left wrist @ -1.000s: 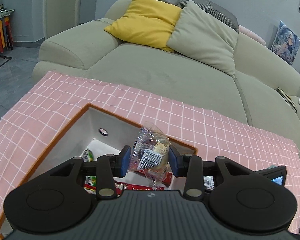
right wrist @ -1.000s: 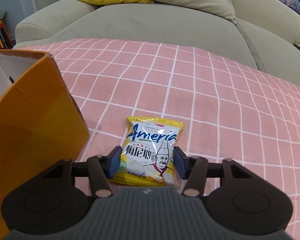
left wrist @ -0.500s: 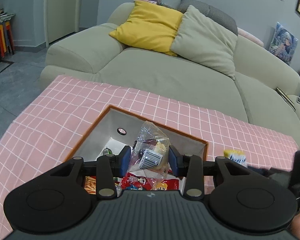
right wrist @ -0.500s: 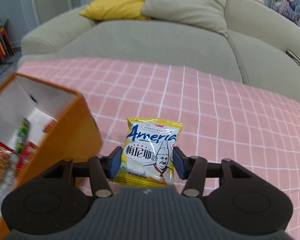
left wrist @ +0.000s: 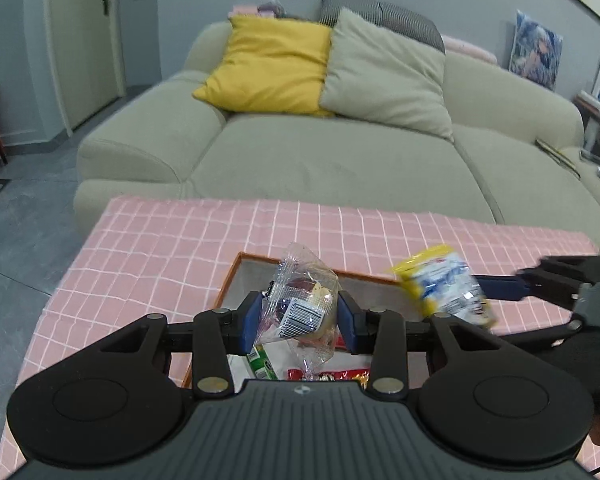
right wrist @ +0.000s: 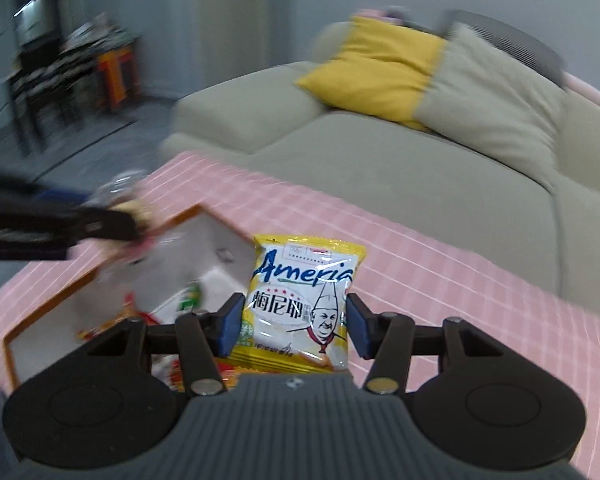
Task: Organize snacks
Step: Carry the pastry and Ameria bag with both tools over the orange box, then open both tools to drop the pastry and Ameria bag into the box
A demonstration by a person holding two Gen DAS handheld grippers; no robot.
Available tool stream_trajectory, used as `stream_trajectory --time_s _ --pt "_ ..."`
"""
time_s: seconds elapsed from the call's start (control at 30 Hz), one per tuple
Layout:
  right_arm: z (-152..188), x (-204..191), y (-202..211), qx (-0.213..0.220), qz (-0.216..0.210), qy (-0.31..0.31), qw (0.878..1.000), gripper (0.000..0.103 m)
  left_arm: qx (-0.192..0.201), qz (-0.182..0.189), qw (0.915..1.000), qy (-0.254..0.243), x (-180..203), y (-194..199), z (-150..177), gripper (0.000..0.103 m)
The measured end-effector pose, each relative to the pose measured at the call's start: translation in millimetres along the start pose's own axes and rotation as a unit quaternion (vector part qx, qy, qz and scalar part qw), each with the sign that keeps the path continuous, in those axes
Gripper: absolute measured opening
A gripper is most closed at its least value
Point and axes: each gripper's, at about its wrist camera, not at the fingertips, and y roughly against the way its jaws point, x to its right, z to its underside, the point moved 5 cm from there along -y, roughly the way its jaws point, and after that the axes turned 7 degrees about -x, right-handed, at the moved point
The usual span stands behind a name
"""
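Note:
My left gripper [left wrist: 298, 322] is shut on a clear wrapped pastry packet [left wrist: 300, 300] with a barcode, held above the orange box [left wrist: 256, 258]. My right gripper [right wrist: 294, 326] is shut on a yellow and white snack bag [right wrist: 300, 304] printed with a chef, lifted over the box's [right wrist: 52, 304] right side. In the left wrist view the yellow bag [left wrist: 440, 284] hangs at the right, above the box's far right corner. Inside the box lie several snack packs, red and green [left wrist: 262, 364]. The right wrist view is blurred by motion.
The box sits on a table with a pink checked cloth [left wrist: 160, 240]. Behind the table stands a beige sofa [left wrist: 320, 160] with a yellow cushion [left wrist: 268, 64] and a beige cushion [left wrist: 384, 76]. Grey floor [left wrist: 16, 208] lies to the left.
My right gripper has lifted the yellow bag off the cloth and carried it up over the box. My left gripper has risen a little with the clear packet and rolled.

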Motion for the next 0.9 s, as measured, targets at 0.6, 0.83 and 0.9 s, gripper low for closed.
stream_trajectory --time_s 0.6,0.83,0.9 --pt "7.8 -48.3 -128.3 -0.165 0.009 0.174 0.971 0.051 -0.142 -0.027 0.9863 -0.08 -7.8 -110.6 22.9 0.046" --pt "12.9 -49.4 -143.1 -0.175 0.011 0.186 0.967 0.052 -0.157 -0.041 0.9833 -0.083 -12.8 -122.9 29.1 0.048" --pt "14.5 -49.5 -144.5 -0.174 0.013 0.187 0.967 0.052 -0.154 -0.043 0.9838 -0.082 -15.1 -122.7 30.6 0.049"
